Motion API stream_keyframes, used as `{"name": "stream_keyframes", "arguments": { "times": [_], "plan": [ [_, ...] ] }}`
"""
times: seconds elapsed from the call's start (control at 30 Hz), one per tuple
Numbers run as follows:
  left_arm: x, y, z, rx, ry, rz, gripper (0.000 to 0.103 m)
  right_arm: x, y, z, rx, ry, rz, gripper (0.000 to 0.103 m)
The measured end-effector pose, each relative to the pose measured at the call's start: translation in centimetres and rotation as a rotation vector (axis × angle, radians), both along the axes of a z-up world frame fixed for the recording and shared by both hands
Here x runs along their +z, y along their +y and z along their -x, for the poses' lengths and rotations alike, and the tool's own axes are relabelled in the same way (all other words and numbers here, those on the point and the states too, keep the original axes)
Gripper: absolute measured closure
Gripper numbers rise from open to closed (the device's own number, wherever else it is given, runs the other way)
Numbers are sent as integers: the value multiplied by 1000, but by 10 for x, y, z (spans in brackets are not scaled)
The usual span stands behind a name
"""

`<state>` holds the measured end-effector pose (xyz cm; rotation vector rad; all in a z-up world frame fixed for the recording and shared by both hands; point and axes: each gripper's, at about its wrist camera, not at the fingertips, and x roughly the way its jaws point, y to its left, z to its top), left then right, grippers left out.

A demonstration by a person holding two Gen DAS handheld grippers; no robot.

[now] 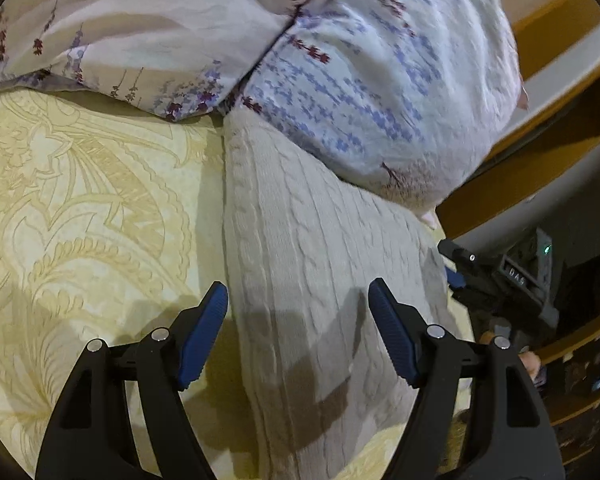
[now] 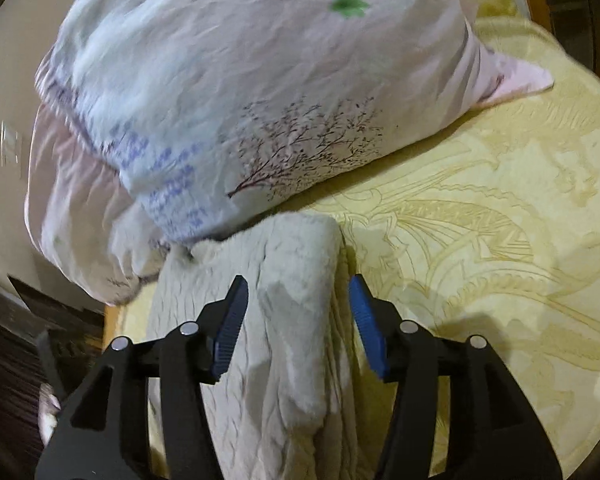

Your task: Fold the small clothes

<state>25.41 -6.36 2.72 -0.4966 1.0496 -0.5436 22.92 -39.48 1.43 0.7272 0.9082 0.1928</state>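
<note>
A cream cable-knit garment (image 1: 312,264) lies on the yellow patterned bedspread (image 1: 80,200), running lengthwise away from me. My left gripper (image 1: 298,296) is open, its blue pads (image 1: 204,336) spread over the garment's near part without holding it. In the right wrist view the same garment (image 2: 296,280) lies folded lengthwise, one layer on top of another. My right gripper (image 2: 298,294) is open, its pads (image 2: 366,324) on either side of the top fold. The right gripper also shows at the right edge of the left wrist view (image 1: 496,280).
A floral pillow (image 1: 380,80) and a second one (image 1: 132,24) lie at the head of the bed, the first resting on the garment's far end; it shows large in the right wrist view (image 2: 260,92). The bedspread (image 2: 500,240) stretches right. Wooden furniture (image 1: 560,92) stands beyond the bed edge.
</note>
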Motion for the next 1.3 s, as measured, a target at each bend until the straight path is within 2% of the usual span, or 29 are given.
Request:
{"name": "stream_keyframes", "arguments": {
  "times": [0.13, 0.27, 0.33, 0.37, 0.4, 0.43, 0.5, 0.57, 0.63, 0.7, 0.73, 0.8, 0.83, 0.9, 0.93, 0.97, 1.03, 1.1, 1.17, 1.2, 1.27, 1.3],
  "plan": [
    [-5, 3, -27, 21, 43, 60, 30, -11, -11, -16, -1, 16, -114, 51],
    [-10, 2, -57, 44, 67, 77, 32, -21, -14, -30, 10, 41, -158, 51],
    [-15, 1, -69, 46, 88, 92, 39, -28, -13, -35, 29, 54, -165, 65],
    [-19, 0, -74, 46, 101, 102, 46, -29, -12, -36, 47, 48, -167, 79],
    [-22, 0, -78, 45, 109, 111, 55, -27, -11, -36, 53, 32, -150, 84],
    [-24, -1, -81, 46, 113, 117, 60, -20, -9, -33, 65, -8, -110, 87],
    [-25, -1, -84, 45, 107, 122, 81, -4, -4, -28, 78, -73, -51, 94],
    [-22, 1, -83, 39, 80, 133, 90, 18, 3, -15, 100, -186, 9, 94],
    [-15, 2, -79, 21, 21, 160, 93, 45, 12, 6, 130, -343, 83, 94],
    [-10, 4, -71, 12, -22, 183, 94, 59, 17, 23, 148, -447, 137, 94],
    [-8, 4, -68, 11, -37, 190, 94, 60, 18, 30, 142, -480, 196, 94],
    [-9, 5, -63, 23, -69, 182, 96, 49, 12, 23, 110, -403, 252, 94],
    [-11, 4, -63, 32, -70, 161, 96, 31, 7, 9, 90, -285, 240, 94],
    [-17, 0, -64, 48, -57, 129, 96, 5, -2, -4, 76, -165, 195, 94],
    [-19, -1, -64, 52, -57, 124, 96, -4, -3, -6, 74, -147, 191, 94],
    [-20, 0, -64, 55, -64, 131, 96, -3, -2, -5, 76, -166, 191, 94],
    [-16, 0, -63, 54, -97, 145, 96, 12, 0, 4, 92, -259, 188, 94],
    [-16, -1, -61, 54, -106, 91, 96, 21, 1, 5, 84, -285, 221, 94],
    [-24, -7, -67, 66, -65, 71, 96, 13, 3, -7, 77, -193, 270, 94],
    [-28, -9, -70, 78, -48, 66, 96, -1, 4, -19, 75, -100, 289, 94],
    [-33, -10, -71, 85, -42, 55, 96, -19, 4, -30, 67, -25, 267, 94],
    [-33, -12, -71, 87, -41, 49, 96, -21, 2, -30, 57, -17, 241, 93]
  ]
}}
